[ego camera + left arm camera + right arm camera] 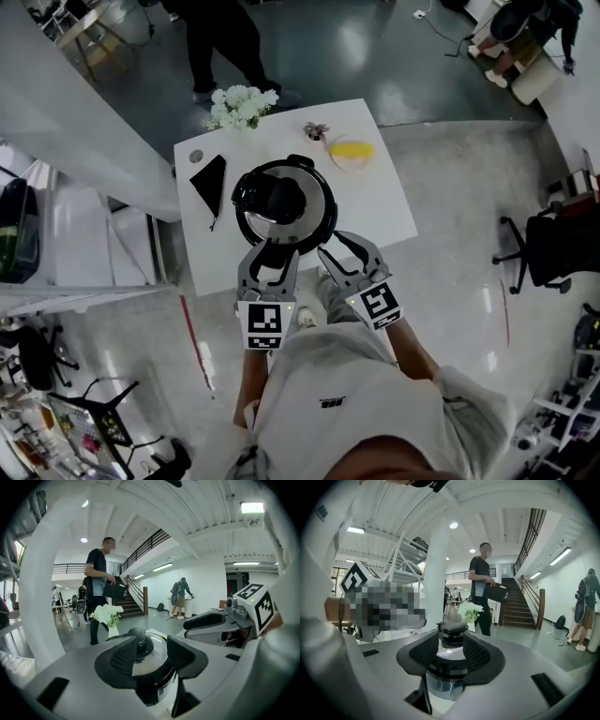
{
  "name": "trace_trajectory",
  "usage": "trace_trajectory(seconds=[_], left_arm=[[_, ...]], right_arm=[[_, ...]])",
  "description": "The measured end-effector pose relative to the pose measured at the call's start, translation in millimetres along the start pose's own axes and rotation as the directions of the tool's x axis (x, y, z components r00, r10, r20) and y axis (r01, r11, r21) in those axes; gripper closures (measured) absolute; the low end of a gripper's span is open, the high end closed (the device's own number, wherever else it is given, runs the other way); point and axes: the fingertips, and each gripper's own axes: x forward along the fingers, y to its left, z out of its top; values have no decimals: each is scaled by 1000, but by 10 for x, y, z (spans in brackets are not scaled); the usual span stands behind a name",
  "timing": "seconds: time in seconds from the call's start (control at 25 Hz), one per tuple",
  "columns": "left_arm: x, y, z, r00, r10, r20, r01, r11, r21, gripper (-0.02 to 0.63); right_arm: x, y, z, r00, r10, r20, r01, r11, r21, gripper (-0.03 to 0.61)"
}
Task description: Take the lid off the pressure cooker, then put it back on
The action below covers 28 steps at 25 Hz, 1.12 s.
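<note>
The steel pressure cooker (281,202) stands in the middle of the white table (384,206), its lid on, with a black handle and knob (278,195) on top. Both grippers hover at its near rim. My left gripper (270,249) points at the front left of the pot, my right gripper (333,244) at the front right. In the left gripper view the jaws (152,656) stand slightly apart, with the lid (152,666) seen through the gap, not pinched. The right gripper (451,656) likewise shows a narrow gap, the knob (452,627) beyond it.
On the table's far side are white flowers (242,103), a yellow item on a plate (352,150) and a black cloth (211,178). A person (225,47) stands beyond the table. An office chair (553,244) is off to the right.
</note>
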Motion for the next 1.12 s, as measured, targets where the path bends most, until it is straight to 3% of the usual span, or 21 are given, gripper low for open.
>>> trace_trajectory(seconds=[0.48,1.12], left_arm=[[556,235,48,992,54,-114,-60,997,-45,364],[1141,473,-84,953,93,-288,-113,992,-53,295]], right_arm=[[457,-397,-36,986,158,-57,-159,987,-10,413],[877,-702,-94,929,359,-95,-360,933,4,413]])
